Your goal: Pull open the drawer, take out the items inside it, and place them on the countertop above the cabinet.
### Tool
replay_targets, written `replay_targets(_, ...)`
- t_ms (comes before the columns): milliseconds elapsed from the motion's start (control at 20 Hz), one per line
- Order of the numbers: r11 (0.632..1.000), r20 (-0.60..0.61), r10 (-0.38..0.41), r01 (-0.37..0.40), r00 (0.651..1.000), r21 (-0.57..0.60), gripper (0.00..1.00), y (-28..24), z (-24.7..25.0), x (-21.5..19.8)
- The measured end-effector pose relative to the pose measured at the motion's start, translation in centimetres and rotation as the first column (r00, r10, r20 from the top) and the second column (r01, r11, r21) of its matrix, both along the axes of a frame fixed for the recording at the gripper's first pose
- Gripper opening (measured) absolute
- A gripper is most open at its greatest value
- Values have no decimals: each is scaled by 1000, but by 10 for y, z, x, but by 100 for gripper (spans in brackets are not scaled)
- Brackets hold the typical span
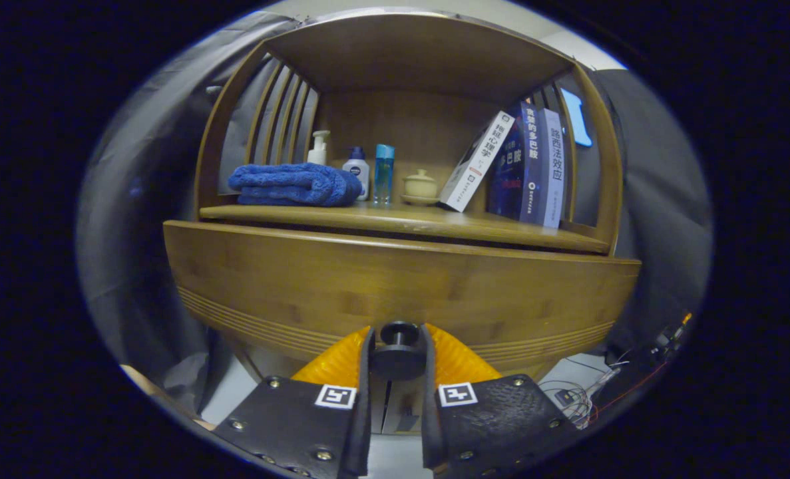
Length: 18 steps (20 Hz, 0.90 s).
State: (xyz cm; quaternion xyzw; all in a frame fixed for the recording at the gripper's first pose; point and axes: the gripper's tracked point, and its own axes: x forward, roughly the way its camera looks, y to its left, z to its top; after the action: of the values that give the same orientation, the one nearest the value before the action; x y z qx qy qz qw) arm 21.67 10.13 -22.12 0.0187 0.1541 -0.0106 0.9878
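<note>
The tongs (398,362) are closing narrowly on the dark round knob (398,346) of the drawer (395,286), one finger pressing on each side of it. The wooden drawer front is spanning the near part of the cabinet, directly below the table (408,223); whether the drawer is open and what is lying inside cannot be told. On the table, from left to right, are resting a folded blue towel (295,185), a pump bottle (318,148), a white bottle with a blue cap (357,169), a slim blue bottle (383,173), a small lidded cup (420,186) on a saucer, and several books (521,166) leaning leftward.
</note>
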Motion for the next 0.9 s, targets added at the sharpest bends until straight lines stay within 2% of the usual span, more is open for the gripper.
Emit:
replay_targets(300, 1000, -16, 10, -10, 1000, 7, 31, 2, -2, -50)
replay_targets(900, 998, -28, 23, -21, 999, 60, 31, 12, 1, -90)
